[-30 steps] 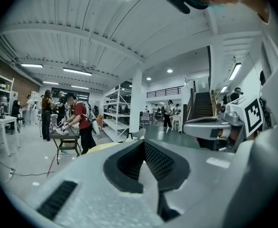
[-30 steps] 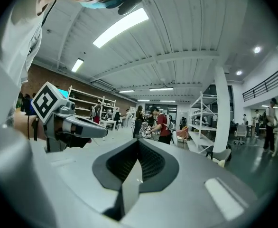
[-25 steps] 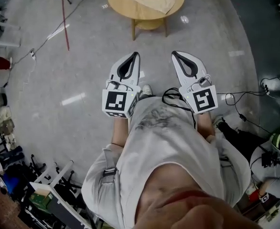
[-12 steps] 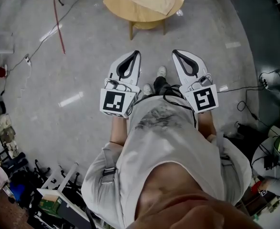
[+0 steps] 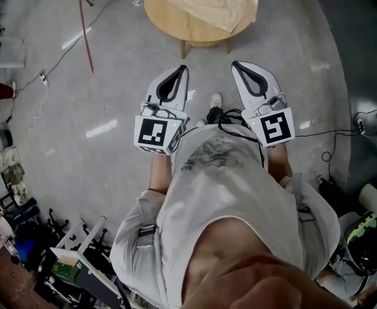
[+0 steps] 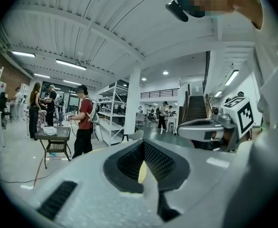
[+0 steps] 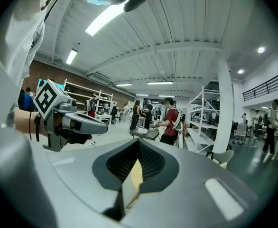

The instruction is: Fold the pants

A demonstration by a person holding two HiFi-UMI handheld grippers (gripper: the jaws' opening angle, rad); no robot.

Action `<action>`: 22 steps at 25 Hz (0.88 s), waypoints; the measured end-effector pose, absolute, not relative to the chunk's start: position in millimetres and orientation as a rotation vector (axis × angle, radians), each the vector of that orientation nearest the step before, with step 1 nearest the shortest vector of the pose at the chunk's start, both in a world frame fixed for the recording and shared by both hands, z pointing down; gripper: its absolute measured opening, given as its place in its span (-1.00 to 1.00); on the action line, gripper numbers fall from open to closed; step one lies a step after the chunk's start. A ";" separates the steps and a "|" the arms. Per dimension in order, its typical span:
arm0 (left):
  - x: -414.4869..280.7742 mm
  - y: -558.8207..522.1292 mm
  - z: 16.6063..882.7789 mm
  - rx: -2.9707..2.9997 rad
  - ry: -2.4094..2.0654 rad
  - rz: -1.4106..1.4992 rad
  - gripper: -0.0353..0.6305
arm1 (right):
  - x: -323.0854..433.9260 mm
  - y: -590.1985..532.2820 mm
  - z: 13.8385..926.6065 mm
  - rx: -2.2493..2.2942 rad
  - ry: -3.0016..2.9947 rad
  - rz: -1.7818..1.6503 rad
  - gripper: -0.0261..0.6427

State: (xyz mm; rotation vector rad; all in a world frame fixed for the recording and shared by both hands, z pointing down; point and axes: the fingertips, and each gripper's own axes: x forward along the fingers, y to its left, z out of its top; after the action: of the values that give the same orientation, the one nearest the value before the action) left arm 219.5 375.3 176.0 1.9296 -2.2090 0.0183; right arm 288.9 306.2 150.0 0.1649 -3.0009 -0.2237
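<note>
A crumpled beige pair of pants point(image 5: 208, 2) lies on a round wooden table point(image 5: 159, 15) at the top of the head view. Both grippers are held side by side in front of my body, pointing towards that table and well short of it. My left gripper point(image 5: 183, 67) is shut with nothing in it, and my right gripper point(image 5: 235, 64) is likewise shut and empty. In the left gripper view the jaws point(image 6: 143, 144) meet at the tip, and the right gripper point(image 6: 210, 129) shows beside them. In the right gripper view the jaws point(image 7: 138, 144) are closed too.
Grey floor lies between me and the table. A red rod point(image 5: 85, 34) and cables point(image 5: 317, 134) lie on it. Clutter fills the lower left, and a helmet point(image 5: 365, 240) sits at the lower right. Ahead stand people, shelving and a small dark table point(image 6: 53, 137).
The table and pants have come a little nearer and shifted right in the head view. Both grippers stay shut, side by side in front of my body.
</note>
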 end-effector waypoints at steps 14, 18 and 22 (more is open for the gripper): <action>187.1 299.7 188.2 1.825 -2.276 0.080 -0.88 | 259.7 220.7 159.3 0.065 -2.999 -0.244 -0.89; 178.6 288.6 190.6 1.810 -2.279 0.094 -0.88 | 252.9 208.7 160.6 0.059 -2.998 -0.230 -0.89; 167.2 277.3 191.5 1.813 -2.276 0.091 -0.88 | 242.7 198.7 161.6 0.062 -2.992 -0.231 -0.89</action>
State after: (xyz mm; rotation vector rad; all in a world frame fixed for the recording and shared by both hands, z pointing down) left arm 167.2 277.3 191.5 1.8127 -2.2760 0.0914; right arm 242.7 198.7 161.6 0.0625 -2.9919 -0.2309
